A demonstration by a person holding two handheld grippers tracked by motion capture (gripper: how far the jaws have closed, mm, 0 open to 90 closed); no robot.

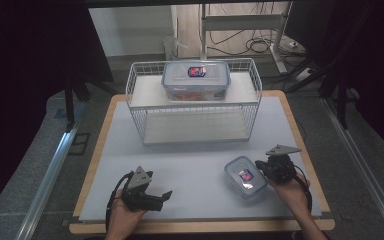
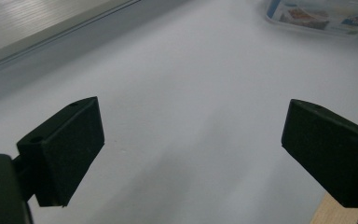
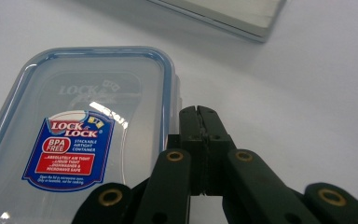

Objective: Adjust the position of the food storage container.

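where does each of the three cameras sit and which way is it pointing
High view: above the person's side, looking forward and down on the table and wire basket; both forearms with the left gripper and right gripper show.
Left gripper view: rides on the left gripper, looking low across the table; its two black jaws stand wide apart.
Right gripper view: rides on the right gripper, jaws shut, beside the small container.
Shared: the small container shows in the high view and the right gripper view.

small container [image 1: 245,178] before rack [image 1: 195,131], table [image 1: 195,170]
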